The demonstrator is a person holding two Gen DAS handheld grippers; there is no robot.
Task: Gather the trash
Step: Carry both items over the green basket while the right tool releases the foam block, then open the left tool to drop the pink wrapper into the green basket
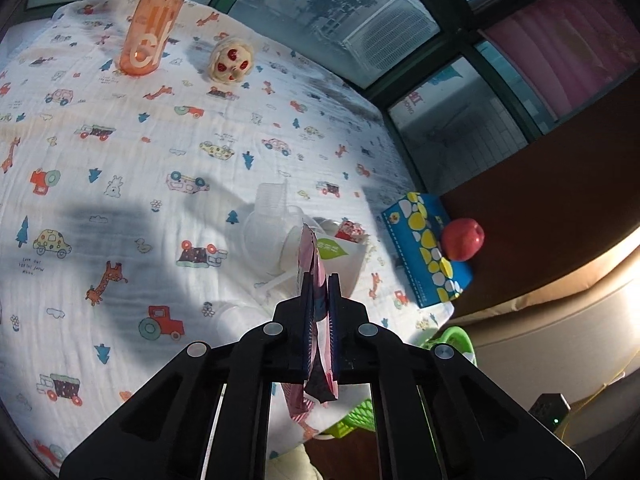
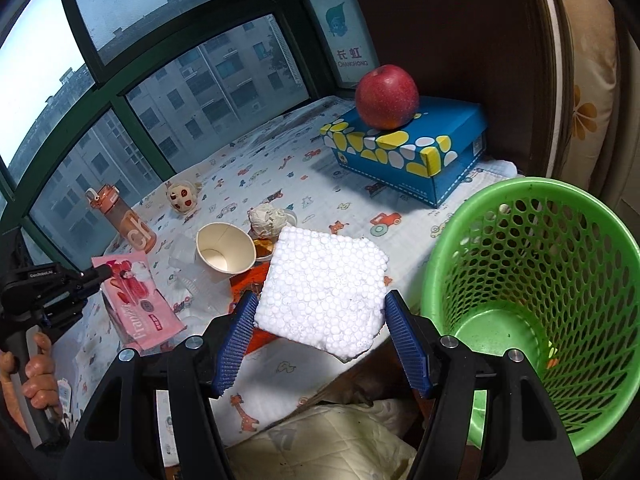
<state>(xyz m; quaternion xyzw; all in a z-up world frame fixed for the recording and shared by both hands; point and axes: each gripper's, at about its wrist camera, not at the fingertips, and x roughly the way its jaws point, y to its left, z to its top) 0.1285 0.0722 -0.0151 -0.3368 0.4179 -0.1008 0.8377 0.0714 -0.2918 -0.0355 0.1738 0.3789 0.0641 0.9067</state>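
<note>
My left gripper (image 1: 320,280) is shut on a pink snack wrapper (image 1: 316,344), held above the table's near edge; the wrapper (image 2: 136,300) and the left gripper (image 2: 102,270) also show in the right wrist view. My right gripper (image 2: 320,304) is shut on a white foam block (image 2: 324,292), just left of the green mesh basket (image 2: 532,300). On the table lie a tipped paper cup (image 2: 224,252), a crumpled paper ball (image 2: 266,218) and clear plastic cups (image 2: 188,264). The basket's rim (image 1: 456,340) shows in the left wrist view.
A blue box (image 2: 412,152) with a red apple (image 2: 386,96) on it stands at the table's right. An orange bottle (image 2: 128,220) and a small toy (image 2: 182,198) stand by the window. A patterned cloth (image 1: 140,160) covers the table.
</note>
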